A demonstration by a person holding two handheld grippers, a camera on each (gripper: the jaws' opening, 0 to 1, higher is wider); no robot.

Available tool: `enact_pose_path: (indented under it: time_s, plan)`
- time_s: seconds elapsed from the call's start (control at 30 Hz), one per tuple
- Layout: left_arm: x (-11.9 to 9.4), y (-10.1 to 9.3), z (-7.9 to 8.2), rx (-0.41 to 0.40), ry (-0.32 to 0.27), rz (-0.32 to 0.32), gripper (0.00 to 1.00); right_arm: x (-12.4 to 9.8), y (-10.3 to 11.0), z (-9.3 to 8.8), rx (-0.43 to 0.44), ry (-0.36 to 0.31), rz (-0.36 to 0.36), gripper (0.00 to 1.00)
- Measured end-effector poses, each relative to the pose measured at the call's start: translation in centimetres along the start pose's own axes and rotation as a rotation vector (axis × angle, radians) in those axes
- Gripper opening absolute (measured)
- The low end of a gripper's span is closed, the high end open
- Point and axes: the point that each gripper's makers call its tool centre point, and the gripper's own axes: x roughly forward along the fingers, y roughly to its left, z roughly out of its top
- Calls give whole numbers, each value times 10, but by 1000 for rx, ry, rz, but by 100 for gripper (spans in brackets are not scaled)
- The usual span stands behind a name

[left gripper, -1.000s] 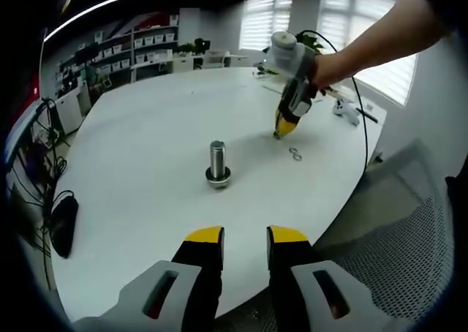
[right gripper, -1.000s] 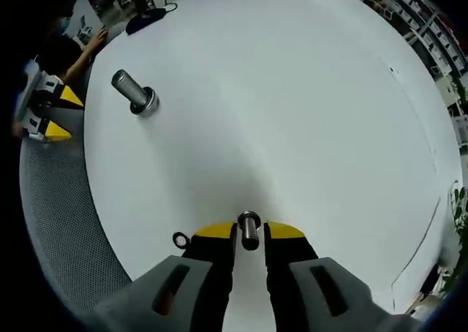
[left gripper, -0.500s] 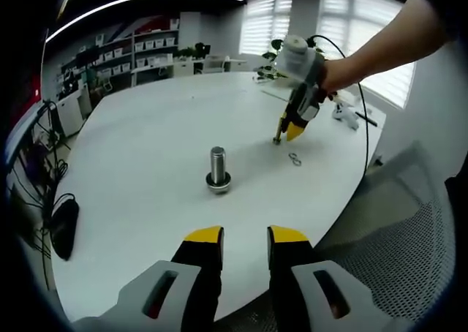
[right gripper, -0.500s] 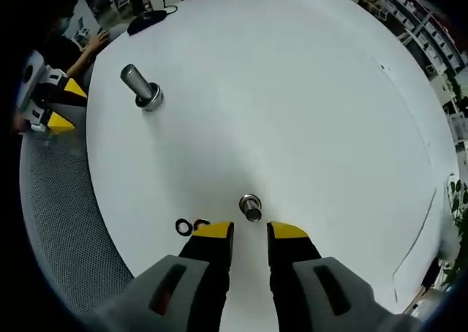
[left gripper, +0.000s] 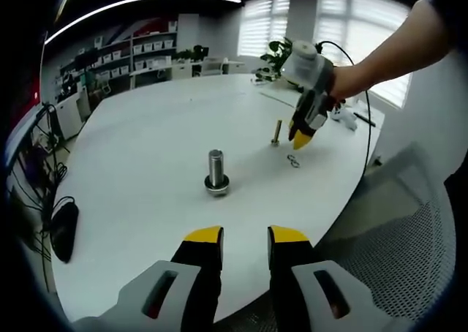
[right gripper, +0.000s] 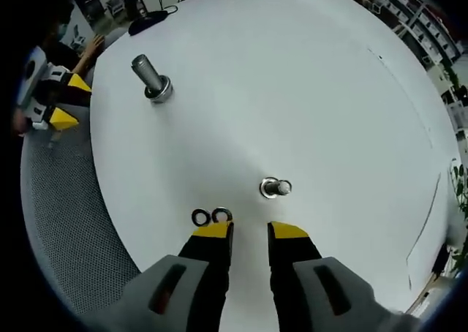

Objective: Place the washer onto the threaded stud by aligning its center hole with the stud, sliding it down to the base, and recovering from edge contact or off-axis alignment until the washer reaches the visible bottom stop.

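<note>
Two washers [right gripper: 211, 216] are seen lying flat and side by side on the white round table [right gripper: 307, 83], near its edge and just ahead of the right gripper [right gripper: 250, 231]. In the left gripper view the same pair [left gripper: 294, 160] is found just below the right gripper's yellow tips. A small threaded stud [right gripper: 275, 188] stands upright near the washers, a little further in from the edge; it is apart from them. A larger stud [right gripper: 151, 79] with a collar at its base stands well apart, nearer the table's middle. The right gripper's jaws are slightly parted and nothing is held between them. The left gripper [left gripper: 245, 236] is held off the table's near edge, its jaws likewise parted and empty.
</note>
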Motion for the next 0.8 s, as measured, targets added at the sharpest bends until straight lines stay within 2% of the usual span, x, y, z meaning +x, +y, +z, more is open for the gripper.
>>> enact_pose_path:
  time_s: [0.17,0.47,0.8]
  plan:
    - [0,-1,0,1,3,-4,22,1,12,0,31,-12,1,21]
    - [0,0,-1,-2,10,-2,22,4,13,-1,67,-17,-2,21]
    - [0,1,-2,-4,14,4,22,13,20,4,61,-8,-2,20]
